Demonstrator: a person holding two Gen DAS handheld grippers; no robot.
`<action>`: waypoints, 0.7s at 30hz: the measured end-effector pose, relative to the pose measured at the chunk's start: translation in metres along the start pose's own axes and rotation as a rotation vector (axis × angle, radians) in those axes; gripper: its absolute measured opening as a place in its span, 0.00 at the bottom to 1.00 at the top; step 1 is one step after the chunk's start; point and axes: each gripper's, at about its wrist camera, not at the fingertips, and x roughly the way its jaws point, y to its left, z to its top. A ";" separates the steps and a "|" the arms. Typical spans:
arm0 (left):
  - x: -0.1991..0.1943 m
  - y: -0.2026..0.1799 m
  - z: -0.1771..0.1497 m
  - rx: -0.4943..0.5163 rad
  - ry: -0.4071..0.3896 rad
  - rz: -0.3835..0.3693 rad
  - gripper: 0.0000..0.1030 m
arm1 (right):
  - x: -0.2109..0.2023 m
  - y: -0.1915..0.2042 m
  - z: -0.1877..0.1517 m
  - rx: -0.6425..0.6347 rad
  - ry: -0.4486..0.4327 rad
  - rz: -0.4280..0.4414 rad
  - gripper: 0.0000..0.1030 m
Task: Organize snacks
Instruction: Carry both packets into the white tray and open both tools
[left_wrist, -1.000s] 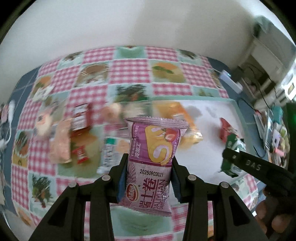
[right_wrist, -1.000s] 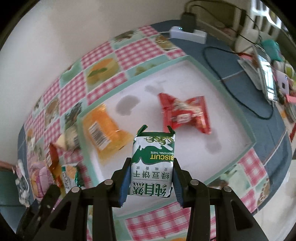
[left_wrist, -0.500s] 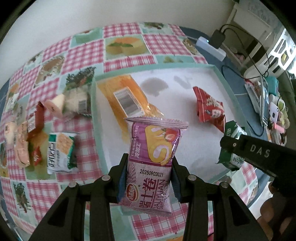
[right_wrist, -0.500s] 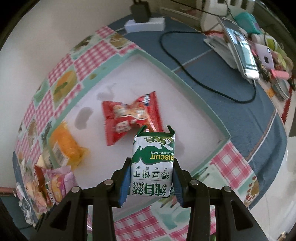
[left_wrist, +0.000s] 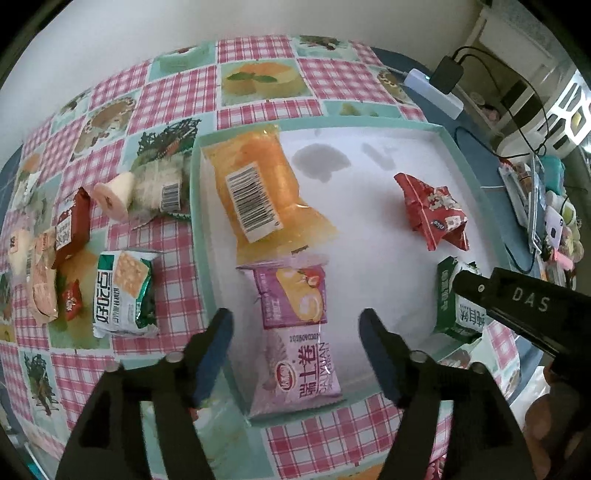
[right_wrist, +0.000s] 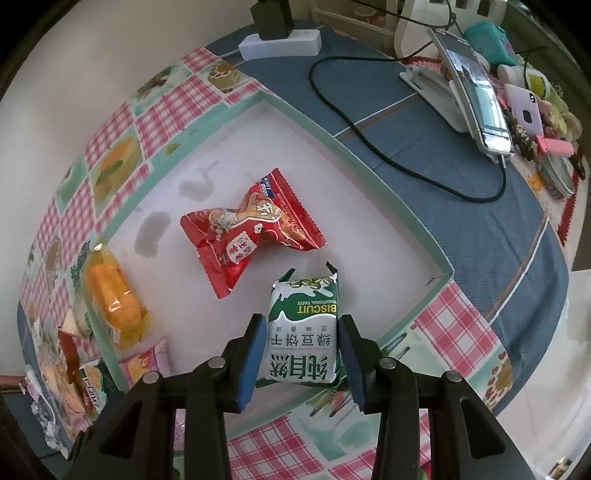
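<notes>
The shallow teal-rimmed tray (left_wrist: 195, 206) was seen lying on the checked worktop (left_wrist: 258, 51), its white floor left largely bare in the middle and toward the far right corner. Within it, an orange packet (left_wrist: 258, 192) was laid against the far left wall, a red wrapped snack (left_wrist: 432, 210) was placed toward the right, and the purple Swiss-roll packet (left_wrist: 299, 332) was found lying at the near wall, its near end resting up on the near rim. The left tongs (left_wrist: 295, 332) were held above that packet with both fingers spread wide and clear of it on either side, nothing being gripped. In the right wrist view, the green biscuit packet (right_wrist: 303, 332) was seen just inside the tray's near right corner, close beside the red snack; the right tongs (right_wrist: 301, 347) were angled down over the near rim with the blue pads on either side of the packet, though whether it was still pinched could not be told. Outside the tray, loose snacks, among them a green cracker packet (left_wrist: 123, 293), were scattered on the worktop to the left, and a black cable (right_wrist: 369, 140) was trailed across the blue cloth to the right.
</notes>
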 end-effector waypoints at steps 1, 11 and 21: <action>-0.001 0.001 0.000 -0.004 -0.001 0.001 0.74 | -0.001 -0.003 0.000 0.001 0.001 -0.004 0.43; -0.020 0.048 0.008 -0.155 -0.056 0.074 0.91 | -0.005 0.018 -0.005 -0.075 -0.056 -0.017 0.73; -0.040 0.156 -0.003 -0.430 -0.113 0.240 0.92 | -0.011 0.055 -0.020 -0.221 -0.118 0.017 1.00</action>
